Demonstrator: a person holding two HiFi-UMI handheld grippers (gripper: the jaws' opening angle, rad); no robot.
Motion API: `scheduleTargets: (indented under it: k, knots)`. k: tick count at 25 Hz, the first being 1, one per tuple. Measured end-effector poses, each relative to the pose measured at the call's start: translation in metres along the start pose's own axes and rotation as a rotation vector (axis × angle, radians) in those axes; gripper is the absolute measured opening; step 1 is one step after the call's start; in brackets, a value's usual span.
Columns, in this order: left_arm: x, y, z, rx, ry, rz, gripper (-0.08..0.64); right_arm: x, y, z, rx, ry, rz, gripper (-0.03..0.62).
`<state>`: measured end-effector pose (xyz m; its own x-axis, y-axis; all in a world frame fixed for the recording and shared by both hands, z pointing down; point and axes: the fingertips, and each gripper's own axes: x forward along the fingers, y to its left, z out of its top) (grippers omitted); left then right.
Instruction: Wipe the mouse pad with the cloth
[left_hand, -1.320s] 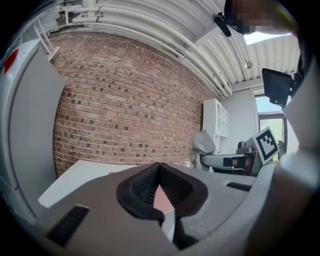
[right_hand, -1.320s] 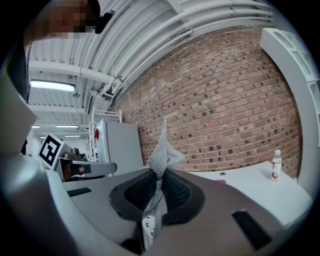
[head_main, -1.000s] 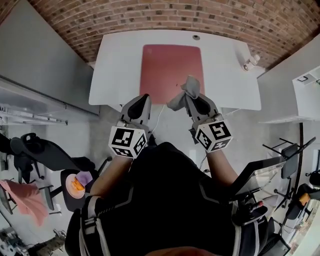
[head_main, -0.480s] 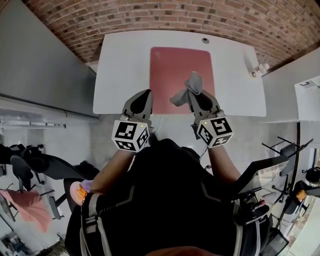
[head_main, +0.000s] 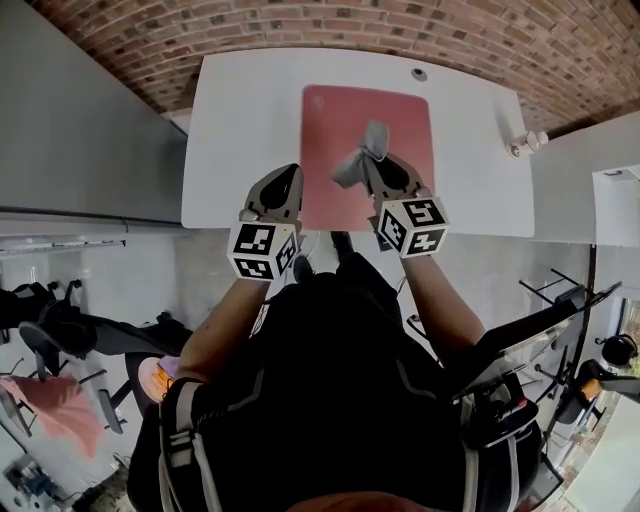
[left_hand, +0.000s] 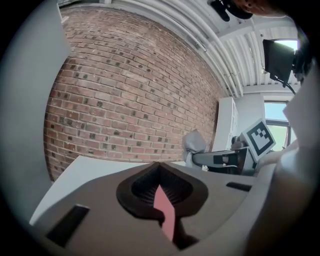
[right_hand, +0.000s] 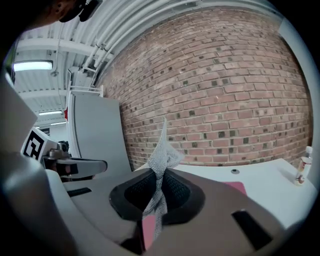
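Pre-wipe: right gripper (head_main: 379, 166) clenched on cloth (head_main: 358, 158) above mouse pad (head_main: 335, 115), 5 o'clock part; left gripper (head_main: 283, 181) closed, empty; next, lower cloth flat.

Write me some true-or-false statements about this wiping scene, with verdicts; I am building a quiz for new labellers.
1. The right gripper is shut on the cloth. True.
2. The left gripper holds a second cloth. False: it is shut, with nothing in it.
3. The mouse pad is blue. False: it is red.
4. In the head view the cloth shows over the mouse pad, not beside it. True.
5. A small bottle stands in the middle of the mouse pad. False: it stands near the right edge of the white table, clear of the pad.
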<state>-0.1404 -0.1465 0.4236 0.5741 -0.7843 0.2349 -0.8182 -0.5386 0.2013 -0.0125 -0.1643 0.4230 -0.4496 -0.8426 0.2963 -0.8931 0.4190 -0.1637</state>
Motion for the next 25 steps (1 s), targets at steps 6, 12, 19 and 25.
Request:
scheduleTargets:
  k: [6,12,19,25]
  knots:
    - [0.045,0.02,-0.007,-0.007,0.025,0.058,0.0,0.074,-0.032,-0.019,0.009,0.101,0.039,0.038]
    - [0.092,0.039,-0.033,-0.034,0.112,0.091,0.0,0.147,-0.059,-0.042,0.024,0.207,0.084,0.038]
    - [0.123,0.056,-0.066,-0.032,0.236,0.155,0.0,0.225,-0.077,-0.072,0.039,0.31,0.128,0.038]
    - [0.139,0.061,-0.078,-0.031,0.278,0.168,0.0,0.279,-0.085,-0.1,0.022,0.383,0.136,0.038]
